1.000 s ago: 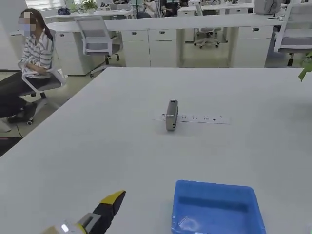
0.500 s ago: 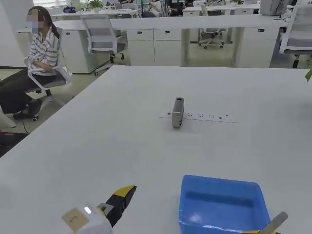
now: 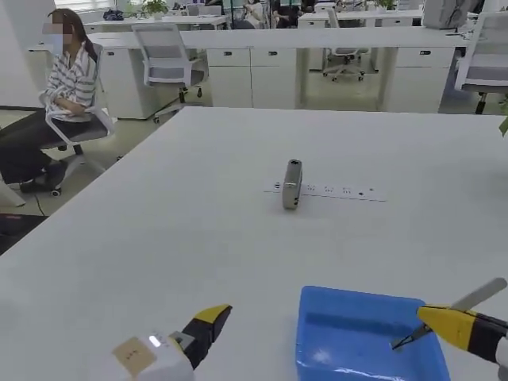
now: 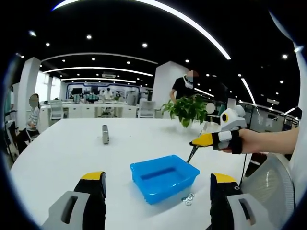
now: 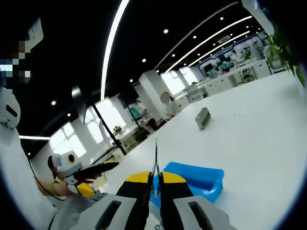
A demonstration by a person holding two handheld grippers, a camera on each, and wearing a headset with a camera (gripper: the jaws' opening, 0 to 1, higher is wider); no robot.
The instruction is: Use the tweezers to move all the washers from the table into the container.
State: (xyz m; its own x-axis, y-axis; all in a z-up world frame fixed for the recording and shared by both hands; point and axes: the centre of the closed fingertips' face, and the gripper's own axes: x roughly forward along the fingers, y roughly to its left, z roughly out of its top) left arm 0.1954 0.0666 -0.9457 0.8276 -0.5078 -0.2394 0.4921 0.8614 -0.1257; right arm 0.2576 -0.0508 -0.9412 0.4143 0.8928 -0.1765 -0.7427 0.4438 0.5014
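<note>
Clamping the tweezers (image 5: 156, 158) between its two yellow-tipped jaws, the right gripper (image 5: 156, 179) is pressed shut on them, and the thin metal points stick out ahead of it. In the head view those points hang over the right part of the blue container (image 3: 357, 313), which lies just ahead of and below this gripper; whether they touch it I cannot tell. The left gripper (image 4: 156, 176) has its jaws spread wide with nothing between them. It sits on the other side of the container, apart from it. A small cluster of washers (image 4: 188, 197) lies on the white table (image 4: 72, 153) just beside the container's near corner, ahead of the left gripper and closer to its right-hand jaw. Farther out beyond both grippers, a small grey device (image 3: 292, 183) sits at the end of a flat white power strip (image 3: 337, 191). Past the table edge is a seated person (image 3: 67, 79). In the left gripper view a potted plant (image 4: 187, 108) stands beyond the right gripper, with a standing person (image 4: 183, 91) behind it.
</note>
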